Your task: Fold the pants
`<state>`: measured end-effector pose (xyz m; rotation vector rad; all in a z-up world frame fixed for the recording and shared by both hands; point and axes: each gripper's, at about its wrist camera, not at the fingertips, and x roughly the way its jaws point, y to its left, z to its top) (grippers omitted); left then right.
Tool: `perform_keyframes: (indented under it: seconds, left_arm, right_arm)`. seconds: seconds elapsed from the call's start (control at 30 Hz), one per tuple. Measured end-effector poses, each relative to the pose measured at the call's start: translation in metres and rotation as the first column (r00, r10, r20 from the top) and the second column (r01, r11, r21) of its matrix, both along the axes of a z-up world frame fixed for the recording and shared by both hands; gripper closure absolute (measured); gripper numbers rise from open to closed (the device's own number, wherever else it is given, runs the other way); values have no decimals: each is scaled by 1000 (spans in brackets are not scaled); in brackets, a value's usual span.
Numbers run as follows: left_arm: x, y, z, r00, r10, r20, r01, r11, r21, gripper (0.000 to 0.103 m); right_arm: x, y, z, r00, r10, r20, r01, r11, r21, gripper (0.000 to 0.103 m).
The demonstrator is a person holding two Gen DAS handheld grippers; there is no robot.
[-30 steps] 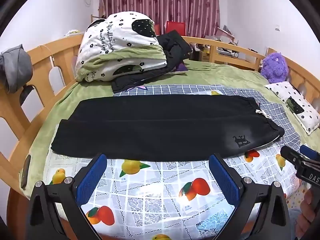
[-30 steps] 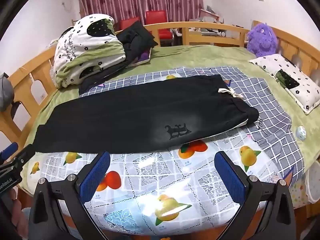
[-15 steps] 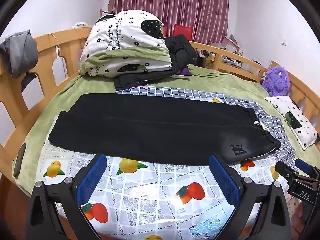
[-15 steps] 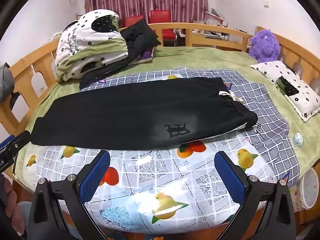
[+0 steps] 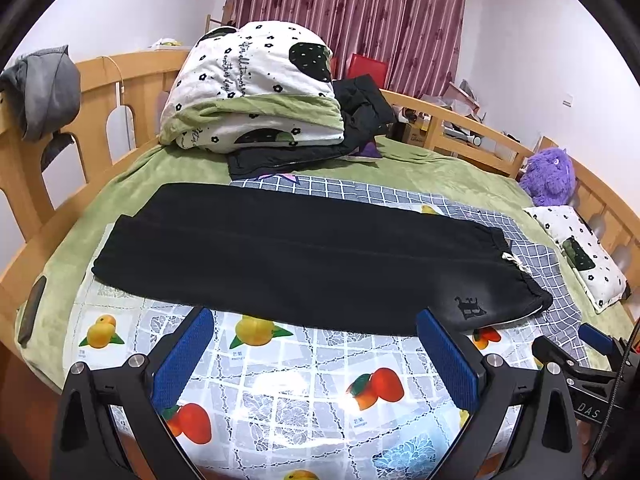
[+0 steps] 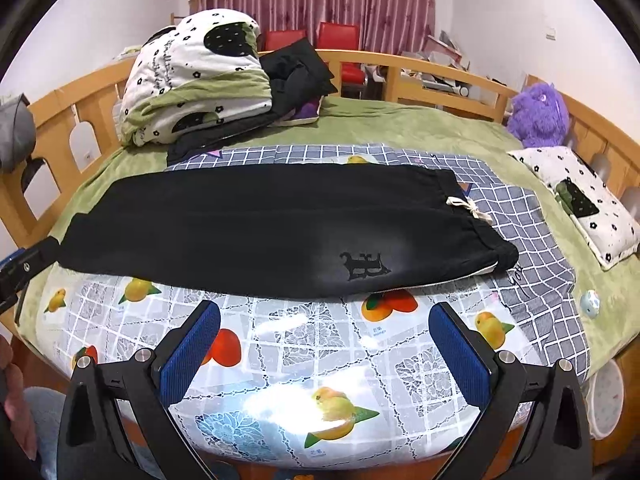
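pants (image 5: 304, 256): matt black cloth
tablecloth (image 6: 360, 364): glossy plastic, fruit print
bed rail (image 6: 432, 72): smooth wood
left gripper (image 5: 316, 356): matt black plastic, blue textured pads (image 5: 184, 356)

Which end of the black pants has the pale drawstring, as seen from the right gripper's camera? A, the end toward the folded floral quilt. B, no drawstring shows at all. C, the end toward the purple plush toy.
C: the drawstring sits at the waistband end of the black pants, on the side of the purple plush toy.
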<state>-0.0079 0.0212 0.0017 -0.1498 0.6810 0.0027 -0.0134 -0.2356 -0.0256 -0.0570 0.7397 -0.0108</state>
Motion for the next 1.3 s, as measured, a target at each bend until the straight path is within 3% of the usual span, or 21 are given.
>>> perform_keyframes:
  seconds: [1.3]
  left_arm:
    - [8, -12, -7, 998, -43, -41, 44, 999, 9, 0]
  right_arm:
    - [1, -5, 2, 1000, 10, 4, -10, 999, 40, 1]
